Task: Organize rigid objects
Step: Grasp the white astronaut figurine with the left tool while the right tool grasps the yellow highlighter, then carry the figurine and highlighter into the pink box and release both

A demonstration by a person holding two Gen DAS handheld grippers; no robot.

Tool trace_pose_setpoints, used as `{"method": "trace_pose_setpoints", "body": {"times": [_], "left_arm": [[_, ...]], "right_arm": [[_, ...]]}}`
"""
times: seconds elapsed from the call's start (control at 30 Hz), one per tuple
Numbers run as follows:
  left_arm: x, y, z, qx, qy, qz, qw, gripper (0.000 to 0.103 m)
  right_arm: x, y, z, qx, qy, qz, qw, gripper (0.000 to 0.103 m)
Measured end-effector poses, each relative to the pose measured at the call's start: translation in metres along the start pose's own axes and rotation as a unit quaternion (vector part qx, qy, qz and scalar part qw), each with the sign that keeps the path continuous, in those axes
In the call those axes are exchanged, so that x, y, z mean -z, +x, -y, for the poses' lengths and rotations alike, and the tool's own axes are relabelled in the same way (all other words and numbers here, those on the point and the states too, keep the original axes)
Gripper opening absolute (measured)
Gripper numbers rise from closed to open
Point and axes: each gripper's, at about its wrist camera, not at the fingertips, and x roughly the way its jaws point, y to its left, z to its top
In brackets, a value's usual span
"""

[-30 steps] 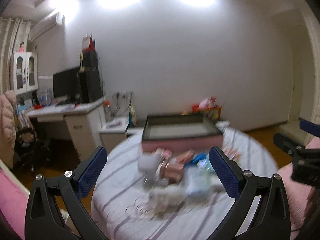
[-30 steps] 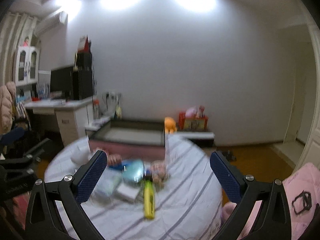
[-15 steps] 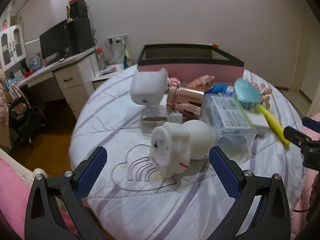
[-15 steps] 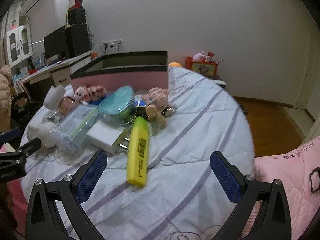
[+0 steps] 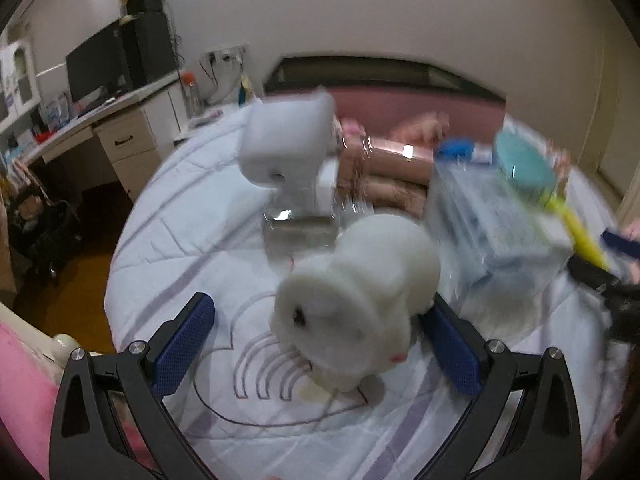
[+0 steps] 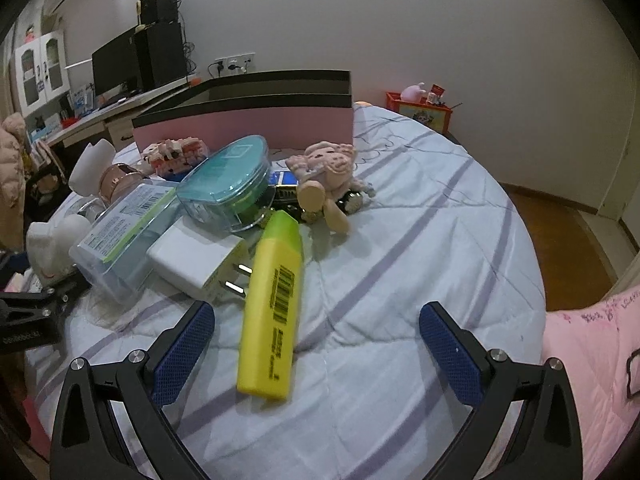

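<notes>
A white rabbit-shaped toy point(image 5: 356, 284) lies on the striped bedspread, between the open fingers of my left gripper point(image 5: 320, 338); its right pad point(image 5: 450, 350) is close beside the toy. My right gripper point(image 6: 316, 350) is open and empty; the rear end of a yellow highlighter point(image 6: 274, 308) lies between its fingers. Behind it lie a white plug charger point(image 6: 196, 260), a clear plastic box point(image 6: 120, 236), a teal lidded case point(image 6: 228, 178) and a pink figurine point(image 6: 326, 170). A white cube-shaped device point(image 5: 286, 148) stands behind the rabbit.
A pink open box with a dark rim point(image 6: 248, 122) stands at the far side of the bed. A desk with a monitor point(image 5: 100, 120) is to the left. The bed edge drops to wooden floor on the left point(image 5: 76, 292) and right point(image 6: 568, 240).
Both grippers have dropped from a raised view of the room and moved in close over the bed. The left has closed in around the white rabbit toy, the right on the highlighter.
</notes>
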Motion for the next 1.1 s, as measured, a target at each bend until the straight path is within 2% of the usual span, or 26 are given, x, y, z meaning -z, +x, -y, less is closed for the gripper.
{"method": "trace_pose_setpoints", "body": {"times": [0.07,0.13,0.2,0.23,0.3,0.33,0.43,0.57,0.6,0.63,0.8,1.1], "left_arm": [[-0.002,0.003,-0.004,0.001,-0.01,-0.011,0.9999,0.103],[-0.002,0.004,-0.003,-0.001,-0.003,-0.013,0.9999,0.103],[-0.004,0.004,-0.003,0.001,-0.005,-0.01,0.9999,0.101],[-0.004,0.004,-0.003,0.004,-0.001,-0.006,1.0,0.098],[-0.004,0.001,0.0,0.017,0.009,0.007,0.9998,0.083],[-0.004,0.0,0.002,0.019,0.015,0.011,0.9997,0.074],[-0.005,0.001,0.007,0.02,0.024,0.019,0.9993,0.058],[-0.007,0.002,0.009,0.02,0.029,0.02,0.9992,0.055],[-0.007,0.001,0.008,0.022,0.026,0.02,0.9992,0.053],[-0.007,0.0,0.006,0.029,0.017,0.02,0.9992,0.053],[-0.005,-0.005,0.005,0.041,0.015,0.016,0.9989,0.053],[-0.016,-0.03,0.01,0.059,0.016,0.04,0.9973,0.053]], "right_arm": [[-0.002,0.0,0.002,0.005,0.0,0.0,1.0,0.084],[-0.003,0.001,0.007,0.0,0.003,0.0,1.0,0.064],[-0.005,0.003,0.011,0.007,-0.001,-0.002,1.0,0.057],[-0.006,0.004,0.012,0.005,-0.002,-0.002,1.0,0.054],[-0.009,0.005,0.014,-0.001,-0.004,-0.003,1.0,0.047],[-0.011,0.006,0.014,-0.001,-0.007,-0.003,1.0,0.046],[-0.014,0.01,0.015,-0.002,-0.014,-0.007,1.0,0.046],[-0.015,0.015,0.014,-0.006,-0.019,-0.005,1.0,0.044],[-0.015,0.014,0.015,-0.011,-0.02,-0.003,1.0,0.032],[-0.015,0.013,0.016,-0.022,-0.017,-0.001,1.0,0.027],[-0.014,0.01,0.019,-0.041,-0.005,0.0,0.999,0.027],[-0.015,-0.004,0.02,-0.063,0.005,0.01,0.998,0.027]]}}
